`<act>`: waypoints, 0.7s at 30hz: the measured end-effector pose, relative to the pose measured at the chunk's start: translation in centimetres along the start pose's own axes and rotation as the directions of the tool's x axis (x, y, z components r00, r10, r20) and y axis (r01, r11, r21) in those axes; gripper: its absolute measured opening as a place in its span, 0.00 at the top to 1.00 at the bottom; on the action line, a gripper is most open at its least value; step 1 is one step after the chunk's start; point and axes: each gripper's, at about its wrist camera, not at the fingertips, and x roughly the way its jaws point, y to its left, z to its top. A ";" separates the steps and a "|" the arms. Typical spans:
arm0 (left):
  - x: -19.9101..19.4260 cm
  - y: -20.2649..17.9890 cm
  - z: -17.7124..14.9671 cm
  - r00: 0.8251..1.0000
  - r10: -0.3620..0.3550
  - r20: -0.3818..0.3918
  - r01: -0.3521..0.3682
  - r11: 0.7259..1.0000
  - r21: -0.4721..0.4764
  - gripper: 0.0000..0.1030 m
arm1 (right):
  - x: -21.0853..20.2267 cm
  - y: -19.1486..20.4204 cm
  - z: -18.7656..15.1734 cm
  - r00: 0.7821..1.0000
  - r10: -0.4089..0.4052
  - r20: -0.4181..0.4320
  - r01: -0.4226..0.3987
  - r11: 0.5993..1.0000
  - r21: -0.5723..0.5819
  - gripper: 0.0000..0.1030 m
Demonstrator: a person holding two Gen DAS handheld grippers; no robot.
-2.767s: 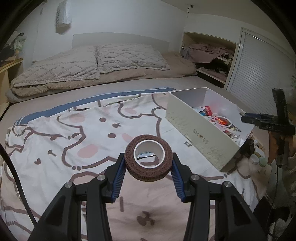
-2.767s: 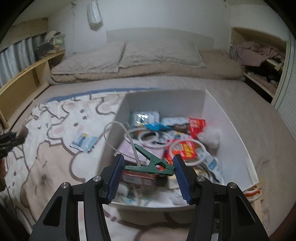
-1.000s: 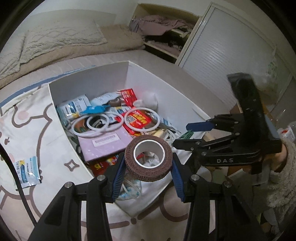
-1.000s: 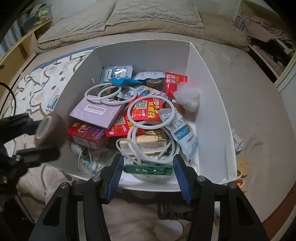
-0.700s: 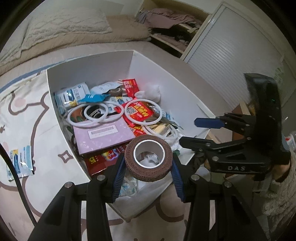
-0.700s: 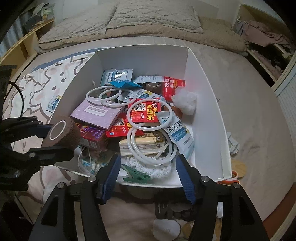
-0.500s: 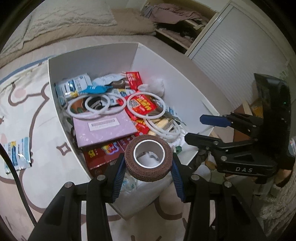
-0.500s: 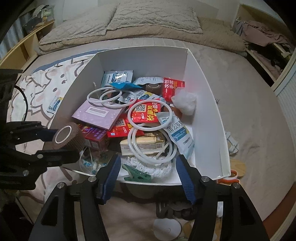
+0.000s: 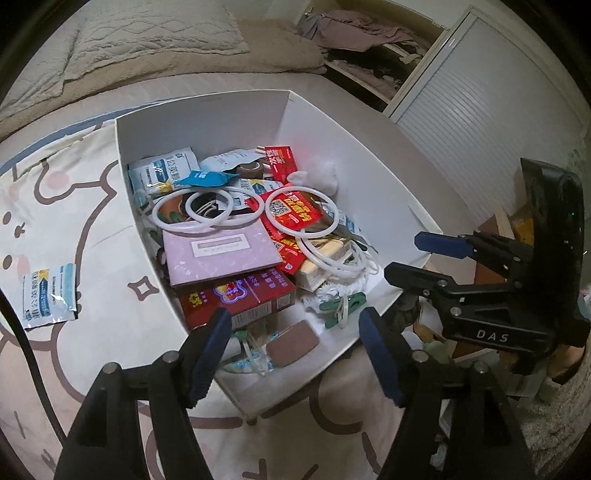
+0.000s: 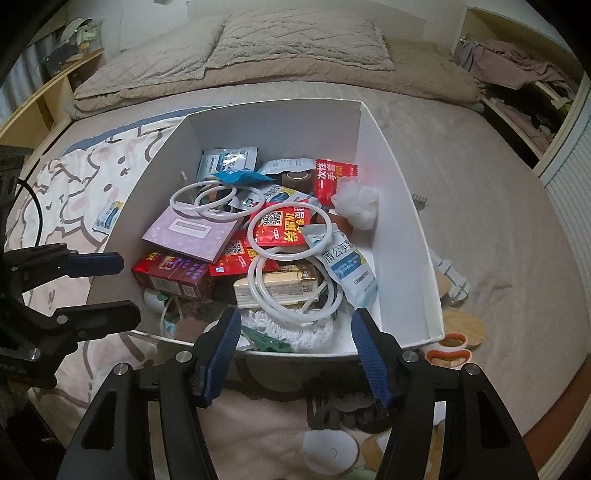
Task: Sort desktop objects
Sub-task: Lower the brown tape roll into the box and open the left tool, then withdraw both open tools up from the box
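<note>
Both jaws hang empty over the box (image 9: 369,155), tape roll (image 9: 292,344) and green clip (image 9: 341,304) already dropped in, packet (image 9: 48,295) at left still out on the bed.

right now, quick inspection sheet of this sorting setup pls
surface: bed with cartoon-print blanket.
job's things: white cardboard box, nearly full; brown bandage roll at its near end beside green plastic clip; pink flat card under white plastic rings.
clutter: blue-white sachet lying on the blanket outside the box.
grippers: left gripper jaws have just been opening, nothing between them; right gripper open, empty.
cables: black cable at left edge.
surroundings: pillows, shelves of clothes.
</note>
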 end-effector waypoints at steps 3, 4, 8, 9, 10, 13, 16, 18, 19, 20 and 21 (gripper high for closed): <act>-0.3 0.1 -0.2 1.000 0.005 -0.002 -0.005 1.000 -0.005 0.31 | -0.2 0.1 -0.1 1.000 0.000 0.004 0.000 1.000 0.000 0.39; -0.4 0.1 -0.3 1.000 0.004 0.000 -0.004 1.000 -0.006 0.31 | -0.3 0.2 -0.1 1.000 0.001 0.005 -0.001 1.000 0.000 0.39; -1.1 0.1 -0.5 1.000 0.007 0.013 -0.007 1.000 -0.012 0.31 | -0.8 0.6 -0.2 1.000 0.005 0.017 -0.005 1.000 0.002 0.39; -1.3 0.2 -0.5 1.000 0.007 0.016 -0.006 1.000 -0.015 0.31 | -0.9 0.6 -0.2 1.000 0.007 0.022 -0.007 1.000 0.005 0.39; -1.4 0.1 -0.5 1.000 0.007 0.016 -0.007 1.000 -0.016 0.31 | -1.1 0.7 -0.2 1.000 0.008 0.026 -0.008 1.000 0.007 0.39; -1.8 0.1 -0.5 1.000 0.011 0.019 -0.011 1.000 -0.017 0.31 | -1.5 0.8 -0.2 0.999 0.010 0.041 -0.011 1.000 0.019 0.39; -2.5 0.0 -0.6 0.999 0.016 0.028 -0.016 1.000 -0.015 0.31 | -2.1 0.8 -0.3 0.997 0.013 0.073 -0.016 0.999 0.040 0.39; -2.9 -0.1 -0.6 0.999 0.020 0.036 -0.019 1.000 -0.011 0.31 | -2.5 0.6 -0.4 0.996 0.018 0.092 -0.024 0.998 0.063 0.39; -3.1 -0.2 -0.6 0.999 0.024 0.044 -0.023 1.000 -0.005 0.31 | -2.7 0.5 -0.5 0.995 0.018 0.099 -0.025 0.997 0.073 0.39; -3.3 -0.2 -0.6 0.998 0.028 0.050 -0.027 1.000 -0.001 0.31 | -2.9 0.4 -0.5 0.994 0.013 0.109 -0.022 0.996 0.082 0.39; -3.6 -0.3 -0.6 0.998 0.032 0.057 -0.032 0.999 0.003 0.31 | -3.1 0.4 -0.6 0.993 0.009 0.117 -0.019 0.996 0.087 0.39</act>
